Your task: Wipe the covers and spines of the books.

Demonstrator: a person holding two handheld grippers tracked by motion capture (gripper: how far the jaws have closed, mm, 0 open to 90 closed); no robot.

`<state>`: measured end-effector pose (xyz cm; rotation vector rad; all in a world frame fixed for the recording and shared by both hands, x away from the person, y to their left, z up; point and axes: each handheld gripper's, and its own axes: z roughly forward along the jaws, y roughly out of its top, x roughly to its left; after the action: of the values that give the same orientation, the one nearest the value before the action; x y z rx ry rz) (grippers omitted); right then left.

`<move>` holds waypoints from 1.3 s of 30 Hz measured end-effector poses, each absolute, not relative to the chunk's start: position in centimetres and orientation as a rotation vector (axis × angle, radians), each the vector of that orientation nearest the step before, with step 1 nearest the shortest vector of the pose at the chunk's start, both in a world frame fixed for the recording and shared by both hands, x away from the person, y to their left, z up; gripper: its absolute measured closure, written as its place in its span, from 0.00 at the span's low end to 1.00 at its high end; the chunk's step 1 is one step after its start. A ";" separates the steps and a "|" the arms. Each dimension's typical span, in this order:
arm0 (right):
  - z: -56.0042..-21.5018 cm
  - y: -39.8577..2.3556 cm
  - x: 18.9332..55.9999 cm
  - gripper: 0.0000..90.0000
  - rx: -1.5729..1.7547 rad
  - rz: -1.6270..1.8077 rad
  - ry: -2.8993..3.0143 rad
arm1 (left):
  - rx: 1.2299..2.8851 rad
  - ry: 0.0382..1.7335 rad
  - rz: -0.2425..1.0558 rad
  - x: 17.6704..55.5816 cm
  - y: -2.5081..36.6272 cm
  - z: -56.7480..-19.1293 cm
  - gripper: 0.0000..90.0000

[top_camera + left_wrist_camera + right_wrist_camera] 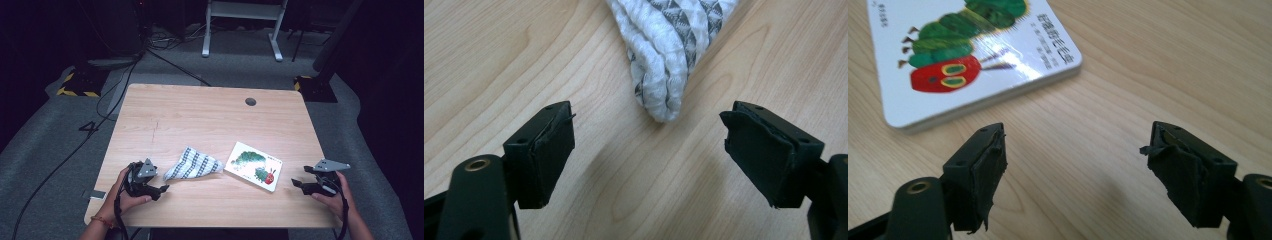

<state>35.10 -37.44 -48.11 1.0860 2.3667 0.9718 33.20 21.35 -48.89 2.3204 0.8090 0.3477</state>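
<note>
Claws near folded woven cloth

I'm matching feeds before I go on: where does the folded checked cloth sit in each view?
High view: folded checked cloth lies at table centre, left of the caterpillar book.
Left gripper view: its corner hangs from the top edge, ahead of the open jaws.
Right gripper view: book, no cloth.
Shared landmark: the wooden table.

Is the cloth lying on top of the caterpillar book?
No, the cloth lies on the table beside the caterpillar book, with bare wood between them.
</note>
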 end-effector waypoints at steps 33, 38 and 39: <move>-50.4 -40.1 34.0 0.21 1.235 0.990 2.244 | 2.227 0.909 0.342 32.7 23.6 -50.5 0.18; -50.4 -40.1 34.1 0.21 1.236 0.990 2.245 | 2.228 0.909 0.348 32.7 23.6 -50.5 0.18; -50.4 -40.1 34.1 0.21 1.236 0.990 2.245 | 2.226 0.909 0.348 32.7 23.6 -50.5 0.18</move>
<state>34.10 -40.07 -50.43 1.2358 2.2448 0.9897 32.72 23.60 -50.52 2.2262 0.9090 0.3479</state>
